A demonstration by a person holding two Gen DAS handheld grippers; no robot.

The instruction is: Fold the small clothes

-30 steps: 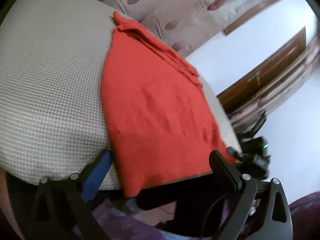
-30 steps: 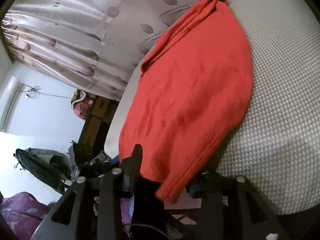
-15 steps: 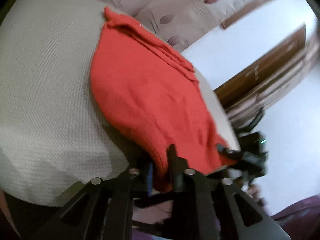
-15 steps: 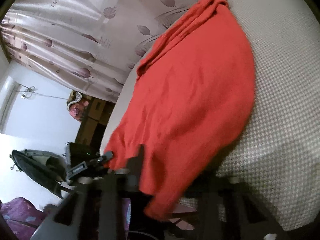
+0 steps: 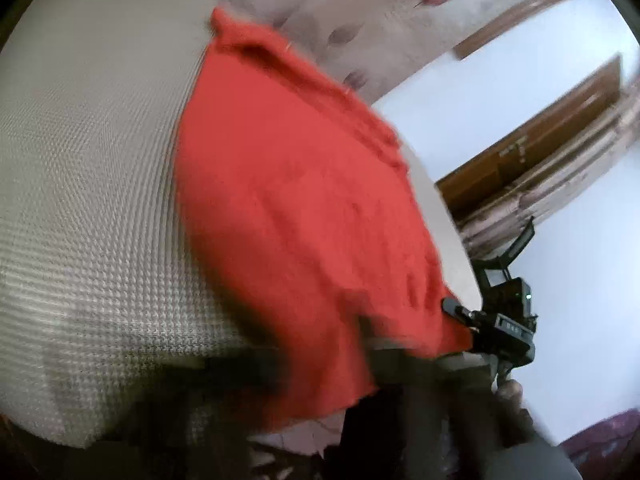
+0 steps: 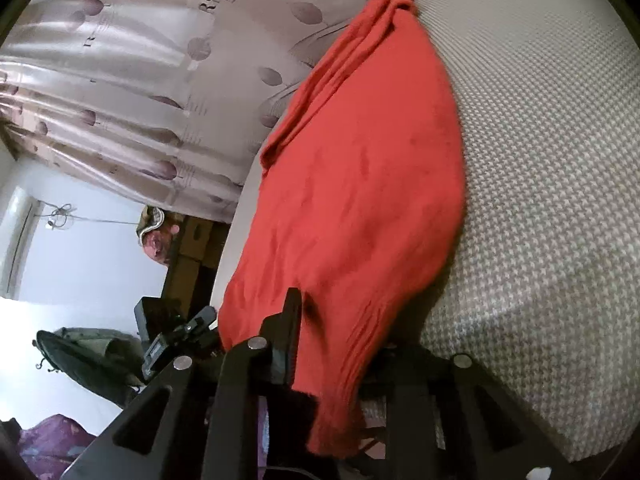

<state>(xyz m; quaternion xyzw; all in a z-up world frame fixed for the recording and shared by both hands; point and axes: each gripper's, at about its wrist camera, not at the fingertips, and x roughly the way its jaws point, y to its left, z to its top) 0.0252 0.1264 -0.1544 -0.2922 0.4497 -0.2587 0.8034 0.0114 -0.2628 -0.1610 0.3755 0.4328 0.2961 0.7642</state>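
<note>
Pinching the near hem at the tabletop point(image 6: 560, 200) edge, both hand-held grippers, right point(image 6: 336, 364) and left point(image 5: 320, 380), hold the soft, limp red garment point(image 6: 360, 184).

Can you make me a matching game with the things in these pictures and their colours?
Things:
1. garment
2. table cover
3. curtain
4. wall

Colours:
A. plain pale bluish white
B. red
C. shiny pinkish grey with purple leaves
D. white and grey woven checks

Pairs: 1-B, 2-D, 3-C, 4-A
</note>
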